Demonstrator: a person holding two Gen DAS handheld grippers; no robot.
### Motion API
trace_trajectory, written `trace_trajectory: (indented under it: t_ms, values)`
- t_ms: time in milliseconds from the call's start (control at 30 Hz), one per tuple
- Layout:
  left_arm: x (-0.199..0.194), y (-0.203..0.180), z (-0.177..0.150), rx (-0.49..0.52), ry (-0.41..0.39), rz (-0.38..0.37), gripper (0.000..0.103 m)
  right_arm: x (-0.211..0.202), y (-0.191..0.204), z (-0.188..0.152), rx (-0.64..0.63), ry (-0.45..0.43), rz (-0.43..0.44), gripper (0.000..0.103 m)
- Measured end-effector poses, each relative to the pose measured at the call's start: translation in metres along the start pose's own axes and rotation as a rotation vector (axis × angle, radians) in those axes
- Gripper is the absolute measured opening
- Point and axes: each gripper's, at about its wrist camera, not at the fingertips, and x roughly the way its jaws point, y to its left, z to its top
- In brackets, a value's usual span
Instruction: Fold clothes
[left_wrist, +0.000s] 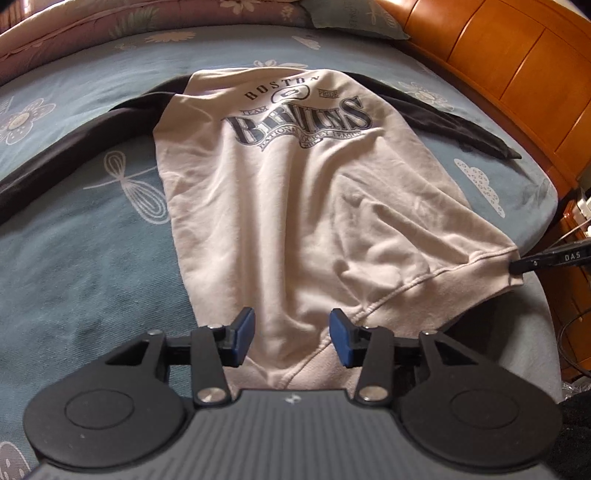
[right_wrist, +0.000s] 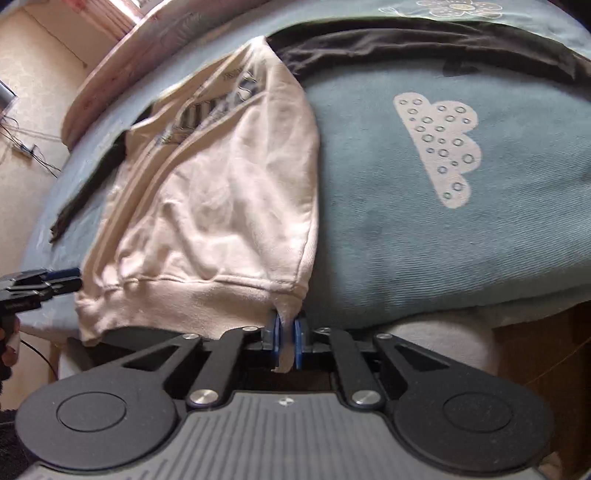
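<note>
A cream sweatshirt (left_wrist: 295, 192) with a dark "Boston Bruins" print and black sleeves (left_wrist: 443, 118) lies face up on the bed, hem towards me. My left gripper (left_wrist: 291, 341) is open, its blue pads either side of the hem's left part, not gripping. My right gripper (right_wrist: 287, 341) is shut on the sweatshirt's right hem corner (right_wrist: 284, 306) at the bed's edge. The sweatshirt also shows in the right wrist view (right_wrist: 221, 192). The right gripper's tip shows in the left wrist view (left_wrist: 532, 263) at that corner. The left gripper shows in the right wrist view (right_wrist: 59, 280) by the left hem.
The bed has a blue-grey sheet (left_wrist: 92, 240) with white flower and cloud prints. A wooden headboard (left_wrist: 517, 66) runs along the right. A folded quilt (left_wrist: 110, 22) and a pillow (left_wrist: 354, 18) lie at the far end. Cables (right_wrist: 29, 147) hang by the wall.
</note>
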Motion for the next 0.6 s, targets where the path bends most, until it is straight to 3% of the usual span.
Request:
trace_trajectory:
  t_ms: [100,233,367,500,600]
  values:
    - [-0.003,0.015,0.012,-0.047,-0.008,0.017,0.048,0.001,0.000,0.007,-0.026,0.024,-0.025,0.027]
    - [-0.004,0.049,0.042,-0.162,-0.037,0.000,0.057,-0.021,0.010,0.038,-0.070,-0.070,0.022,0.060]
    - [0.013,0.088,0.076,-0.277,-0.080,-0.040,0.059,-0.025,0.018,0.094,-0.072,-0.125,0.127,0.072]
    - [0.041,0.111,0.104,-0.327,-0.106,-0.070,0.059,0.000,0.021,0.157,-0.042,-0.148,0.185,0.087]
    - [0.068,0.127,0.120,-0.381,-0.110,-0.104,0.061,0.030,0.007,0.197,0.058,-0.138,0.237,0.087]
